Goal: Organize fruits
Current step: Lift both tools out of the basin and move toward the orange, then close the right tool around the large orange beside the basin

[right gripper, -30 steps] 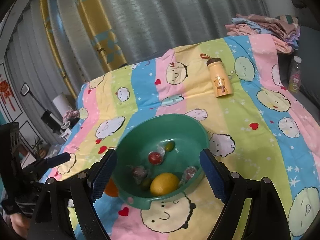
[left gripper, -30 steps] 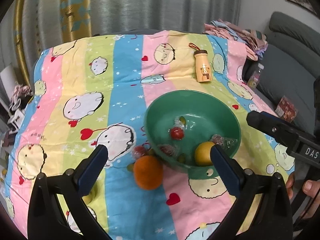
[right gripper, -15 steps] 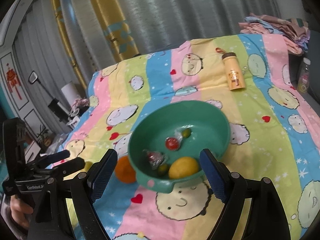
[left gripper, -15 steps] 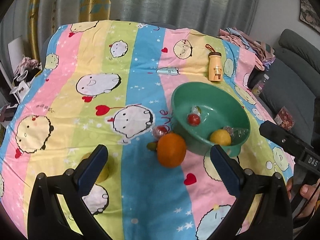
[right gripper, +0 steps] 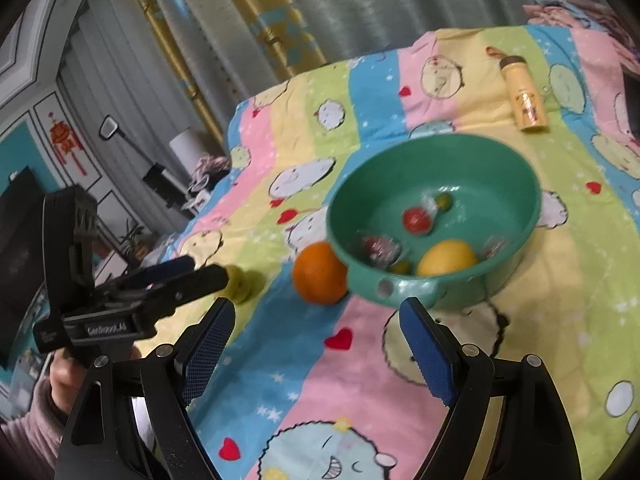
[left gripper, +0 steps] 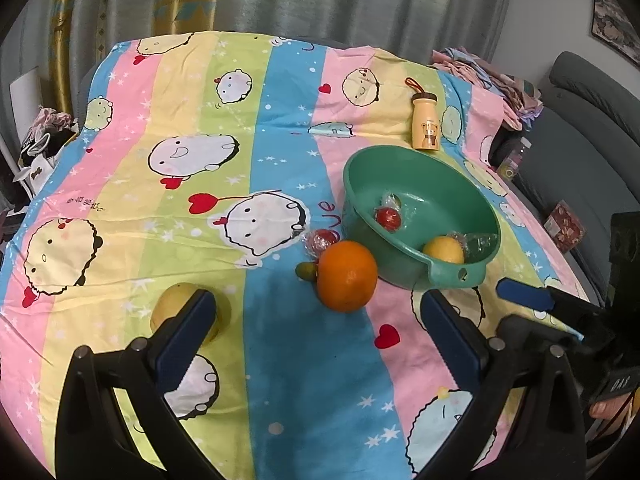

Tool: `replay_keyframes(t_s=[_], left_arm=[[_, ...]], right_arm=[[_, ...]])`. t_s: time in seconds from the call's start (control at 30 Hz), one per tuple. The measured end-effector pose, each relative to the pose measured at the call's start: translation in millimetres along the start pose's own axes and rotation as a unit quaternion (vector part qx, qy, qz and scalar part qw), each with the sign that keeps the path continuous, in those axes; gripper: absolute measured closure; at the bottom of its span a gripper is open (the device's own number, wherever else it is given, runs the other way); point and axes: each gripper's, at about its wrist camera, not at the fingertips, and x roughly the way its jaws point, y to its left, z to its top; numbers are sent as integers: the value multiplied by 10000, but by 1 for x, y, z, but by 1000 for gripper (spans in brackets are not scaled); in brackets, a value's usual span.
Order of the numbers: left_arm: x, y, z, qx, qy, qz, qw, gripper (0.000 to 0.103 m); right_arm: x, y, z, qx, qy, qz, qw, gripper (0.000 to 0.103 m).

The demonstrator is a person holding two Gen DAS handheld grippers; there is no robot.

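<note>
Since a second ago my view has pulled back from the green bowl (left gripper: 420,184); the orange (left gripper: 347,276) sits beside it. Both the left gripper (left gripper: 316,328) and right gripper (right gripper: 316,344) are released and empty. Only my left view shows the wrapped fruit (left gripper: 320,240) behind the orange.

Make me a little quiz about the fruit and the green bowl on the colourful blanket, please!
1. True or false: the orange is inside the green bowl.
2. Which big fruit lies in the bowl? A) a banana B) the lemon C) a pear
3. Fill in: both the left gripper and the right gripper hold ____.

Key
1. False: it sits on the blanket, just outside the bowl's wall.
2. B
3. Nothing: their jaws stand open and empty.
</note>
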Motion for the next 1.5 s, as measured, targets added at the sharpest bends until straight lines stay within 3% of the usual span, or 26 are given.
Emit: replay_keyframes(t_s=[0.53, 1.33, 1.5], left_arm=[[21, 4, -7, 262, 78, -281, 9992, 1], [61, 5, 2, 243, 357, -726, 9964, 2], [72, -1, 5, 336, 414, -876, 9947, 11]], right_arm=[[46, 12, -13, -251, 421, -68, 9988, 18], [86, 21, -9, -261, 349, -553, 9975, 19], [98, 23, -7, -228, 372, -774, 9960, 24]])
